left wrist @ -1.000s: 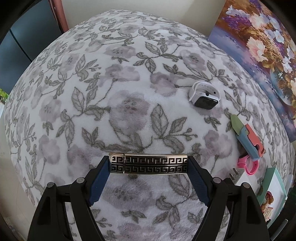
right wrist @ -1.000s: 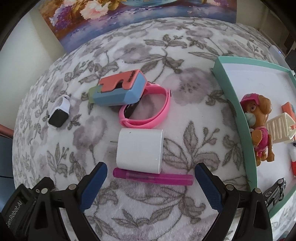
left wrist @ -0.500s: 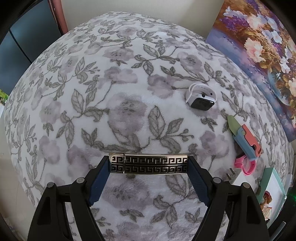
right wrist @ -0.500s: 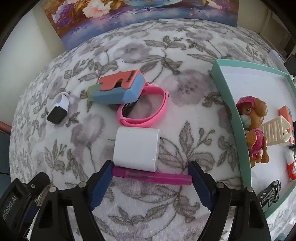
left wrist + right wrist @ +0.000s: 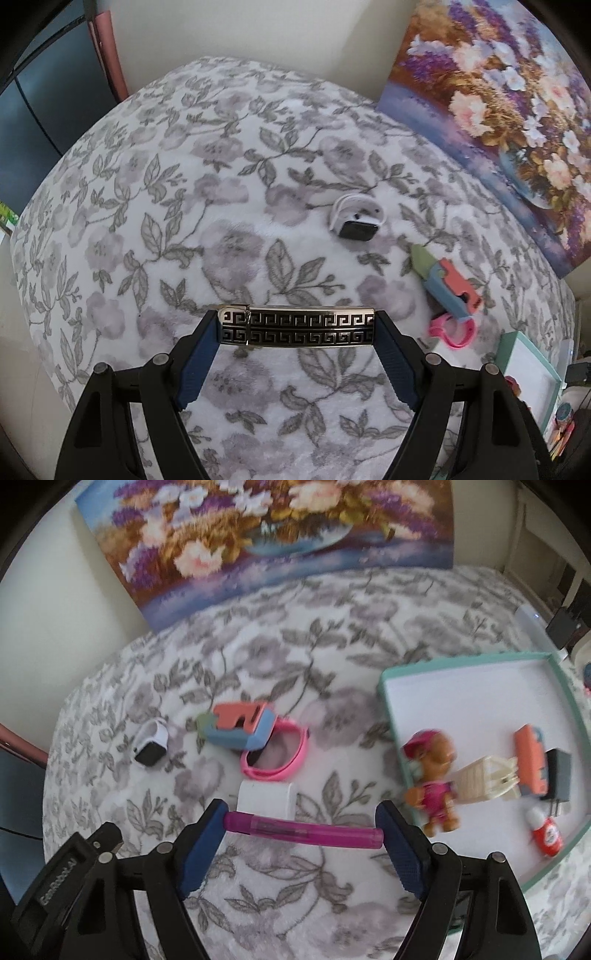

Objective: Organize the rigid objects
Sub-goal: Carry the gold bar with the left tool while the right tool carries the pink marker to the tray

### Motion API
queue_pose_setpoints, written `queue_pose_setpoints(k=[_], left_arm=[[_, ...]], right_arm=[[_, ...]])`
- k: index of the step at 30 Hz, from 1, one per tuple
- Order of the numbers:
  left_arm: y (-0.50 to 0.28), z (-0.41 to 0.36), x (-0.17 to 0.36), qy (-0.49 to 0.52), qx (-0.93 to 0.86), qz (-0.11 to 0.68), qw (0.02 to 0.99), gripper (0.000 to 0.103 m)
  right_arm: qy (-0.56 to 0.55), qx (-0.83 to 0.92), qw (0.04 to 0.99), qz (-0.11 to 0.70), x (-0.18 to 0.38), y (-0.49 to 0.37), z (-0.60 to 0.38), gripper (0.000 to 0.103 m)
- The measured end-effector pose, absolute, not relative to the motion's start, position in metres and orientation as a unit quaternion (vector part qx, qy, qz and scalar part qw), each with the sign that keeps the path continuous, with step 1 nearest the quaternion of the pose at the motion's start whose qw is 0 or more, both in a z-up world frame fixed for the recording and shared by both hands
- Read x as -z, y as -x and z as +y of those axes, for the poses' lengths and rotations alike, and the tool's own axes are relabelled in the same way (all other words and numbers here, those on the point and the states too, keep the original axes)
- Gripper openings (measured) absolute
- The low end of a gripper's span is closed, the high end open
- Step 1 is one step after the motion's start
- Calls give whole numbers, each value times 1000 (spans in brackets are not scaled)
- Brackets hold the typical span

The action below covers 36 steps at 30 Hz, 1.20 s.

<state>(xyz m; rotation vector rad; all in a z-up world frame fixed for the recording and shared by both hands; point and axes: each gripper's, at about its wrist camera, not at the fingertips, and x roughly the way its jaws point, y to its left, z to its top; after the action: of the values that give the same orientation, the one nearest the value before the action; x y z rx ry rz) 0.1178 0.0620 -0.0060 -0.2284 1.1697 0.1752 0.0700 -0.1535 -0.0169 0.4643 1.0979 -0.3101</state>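
Approx. half done, judging by tray: dog toy, comb, plug, small bottle already inside. L gripper clamped on patterned bar; R gripper clamped on pink pen, both off-tray. Left of tray, still to be sorted: white charger, pink band, watch.

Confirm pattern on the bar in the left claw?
Black Greek-key meander on shiny silver metal, two rows along the bar. Shows best in the left wrist view.

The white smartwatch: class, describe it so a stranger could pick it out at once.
Start at the flower painting leaning at the back of the floral blanket. In front of it, left of the pink band, lies the white smartwatch, the only one with a black square screen.
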Motion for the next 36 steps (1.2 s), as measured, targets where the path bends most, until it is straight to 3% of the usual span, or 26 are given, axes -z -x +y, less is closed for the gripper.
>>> queue_pose_setpoints(k=[17, 36], left_arm=[[-81, -24, -44, 60, 32, 508, 859, 82], [-39, -136, -33, -21, 145, 532, 834, 82]], right_arm=[[-195, 182, 837, 477, -36, -11, -225, 84], [-257, 271, 786, 493, -11, 49, -342, 84]])
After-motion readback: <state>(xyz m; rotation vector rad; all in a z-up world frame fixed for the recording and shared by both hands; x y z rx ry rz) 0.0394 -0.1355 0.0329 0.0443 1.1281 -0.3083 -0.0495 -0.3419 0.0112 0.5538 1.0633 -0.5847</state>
